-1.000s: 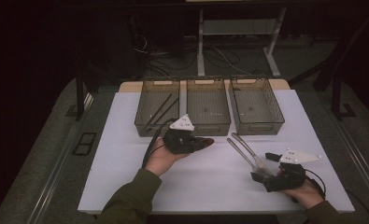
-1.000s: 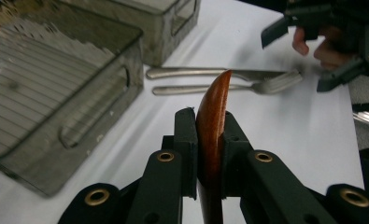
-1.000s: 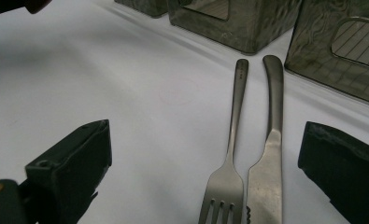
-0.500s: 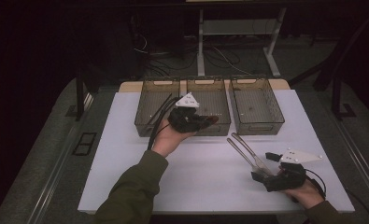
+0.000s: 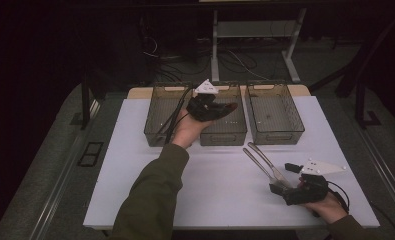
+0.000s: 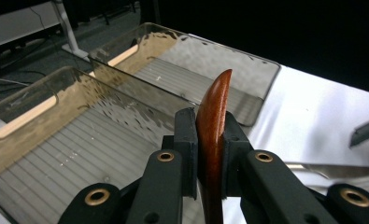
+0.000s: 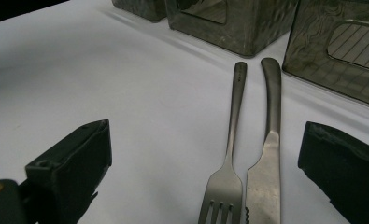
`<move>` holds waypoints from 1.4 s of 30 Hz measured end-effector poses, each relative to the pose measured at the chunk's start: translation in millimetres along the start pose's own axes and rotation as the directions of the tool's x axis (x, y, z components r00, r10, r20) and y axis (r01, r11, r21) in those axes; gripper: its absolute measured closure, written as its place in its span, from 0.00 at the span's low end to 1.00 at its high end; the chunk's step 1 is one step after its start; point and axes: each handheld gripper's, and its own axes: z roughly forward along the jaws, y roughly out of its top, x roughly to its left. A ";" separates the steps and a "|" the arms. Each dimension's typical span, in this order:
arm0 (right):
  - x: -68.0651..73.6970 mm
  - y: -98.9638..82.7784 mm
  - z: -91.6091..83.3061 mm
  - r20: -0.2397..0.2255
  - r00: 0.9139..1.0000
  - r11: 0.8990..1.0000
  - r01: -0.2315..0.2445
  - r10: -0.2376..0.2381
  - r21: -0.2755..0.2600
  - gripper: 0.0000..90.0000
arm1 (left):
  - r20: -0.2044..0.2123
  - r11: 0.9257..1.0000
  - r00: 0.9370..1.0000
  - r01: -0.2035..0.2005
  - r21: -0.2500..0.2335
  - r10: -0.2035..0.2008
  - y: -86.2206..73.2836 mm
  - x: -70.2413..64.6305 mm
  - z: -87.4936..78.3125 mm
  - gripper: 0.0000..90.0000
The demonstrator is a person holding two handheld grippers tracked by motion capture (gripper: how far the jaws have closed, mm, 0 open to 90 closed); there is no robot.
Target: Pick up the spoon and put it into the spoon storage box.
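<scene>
My left gripper [image 5: 219, 108] is shut on a reddish-brown wooden utensil [image 5: 229, 106], held in the air over the middle bin [image 5: 224, 133]. In the left gripper view the wooden piece [image 6: 216, 100] stands edge-up between the pads, its tip past the jaws. A metal fork [image 7: 231, 135] and knife [image 7: 270, 149] lie side by side on the white table, handles toward the bins. My right gripper [image 5: 283, 178] rests low at the front right, open, with its jaws on either side of the fork's and knife's near ends [image 7: 205, 130].
Three clear smoky bins stand in a row at the table's far edge: left bin [image 5: 157, 134] with dark thin sticks in it, middle bin, right bin [image 5: 276, 134]. White tabletop [image 5: 135, 165] stretches out in front of them. Dark floor, table legs and cables lie beyond.
The left hand has carried the wooden utensil away from the table's middle, forward and up, to above the middle bin. The right gripper has stayed where it was.
</scene>
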 end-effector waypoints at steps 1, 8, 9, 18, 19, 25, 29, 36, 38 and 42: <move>0.1 0.0 -0.2 0.000 1.000 1.000 0.000 0.000 0.000 0.02 | 0.000 1.000 1.000 0.001 -0.003 -0.001 1.4 2.6 2.9 0.89; -0.6 0.1 -1.7 0.000 1.000 1.000 -0.008 0.008 -0.009 0.02 | 0.004 1.000 1.000 0.025 -0.018 -0.025 8.8 15.4 24.7 0.89; -0.8 0.1 -1.8 -0.001 1.000 1.000 -0.007 0.007 -0.009 0.02 | -0.001 1.000 1.000 0.023 -0.018 -0.023 9.4 16.9 27.7 0.89; -1.8 0.2 -3.4 -0.005 1.000 1.000 -0.006 0.006 -0.015 0.02 | -0.010 0.998 0.999 0.044 -0.037 -0.045 11.6 28.2 50.0 0.89; -1.9 0.2 -3.6 -0.004 1.000 1.000 -0.006 0.006 -0.017 0.02 | -0.012 0.998 0.999 0.048 -0.037 -0.049 11.1 29.5 51.7 0.89; -2.7 0.1 -4.2 -0.007 1.000 1.000 -0.013 0.013 -0.021 0.02 | -0.018 0.996 0.996 0.081 -0.043 -0.082 3.2 36.9 62.0 0.89; -3.1 0.2 -4.3 -0.009 1.000 1.000 -0.014 0.014 -0.024 0.02 | -0.025 0.995 0.995 0.094 -0.024 -0.095 -2.0 39.7 68.7 0.89; -3.4 0.2 -4.9 -0.008 1.000 1.000 -0.015 0.015 -0.026 0.02 | -0.042 0.995 0.995 0.094 0.016 -0.094 -6.6 39.9 77.3 0.89; -3.6 0.2 -5.0 -0.008 1.000 1.000 -0.013 0.013 -0.027 0.02 | -0.048 0.994 0.994 0.101 0.030 -0.099 -7.9 39.7 79.2 0.89; -3.7 0.3 -4.9 -0.008 1.000 1.000 -0.014 0.014 -0.028 0.02 | -0.057 0.994 0.994 0.095 0.051 -0.092 -10.7 39.6 82.1 0.88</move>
